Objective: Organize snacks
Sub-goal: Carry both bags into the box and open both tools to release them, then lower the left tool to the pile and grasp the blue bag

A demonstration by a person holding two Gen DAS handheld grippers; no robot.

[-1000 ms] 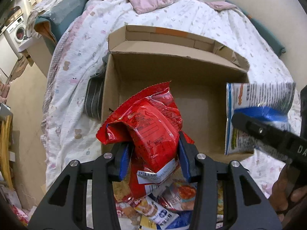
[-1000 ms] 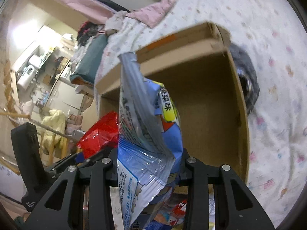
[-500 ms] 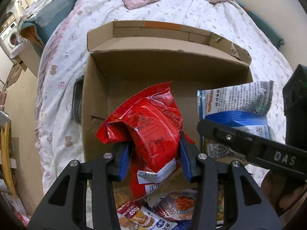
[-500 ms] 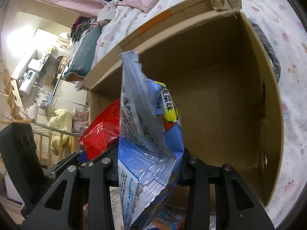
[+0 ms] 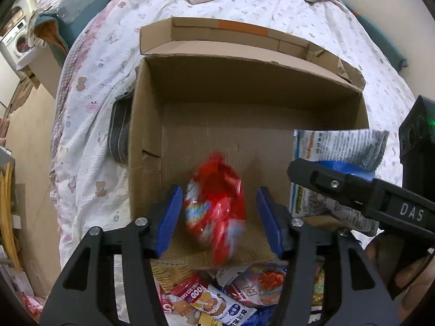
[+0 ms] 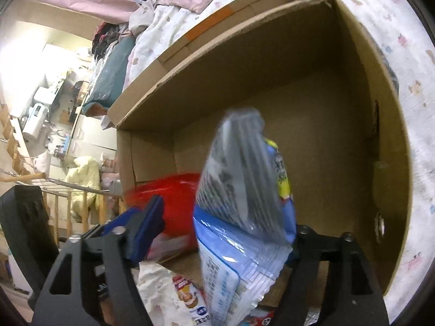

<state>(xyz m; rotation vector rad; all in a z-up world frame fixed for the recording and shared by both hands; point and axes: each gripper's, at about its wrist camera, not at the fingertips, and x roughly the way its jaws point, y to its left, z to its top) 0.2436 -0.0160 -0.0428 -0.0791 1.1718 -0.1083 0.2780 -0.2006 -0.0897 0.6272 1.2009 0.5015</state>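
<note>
An open cardboard box [image 5: 244, 89] lies on the bed, its mouth toward me. My left gripper [image 5: 217, 217] is open at the box's near edge. A red snack bag [image 5: 217, 206] is blurred between its blue pads [image 5: 168, 214], loose and dropping into the box. My right gripper [image 6: 225, 233] is open too. A blue and white snack bag [image 6: 244, 209] is blurred between its fingers and touches neither pad clearly. That bag also shows in the left wrist view [image 5: 339, 163] at the box's right side. The red bag shows in the right wrist view [image 6: 174, 198].
Several loose snack packs [image 5: 217, 298] lie in front of the box. A grey folded cloth [image 5: 119, 133] sits against the box's left wall. The bed has a white printed sheet [image 5: 89, 103]. Floor and furniture are at the far left.
Both grippers have opened. The red bag has slipped from the left pads and falls into the box. The blue and white bag has come loose in the right gripper. Both grippers moved closer to the box.
</note>
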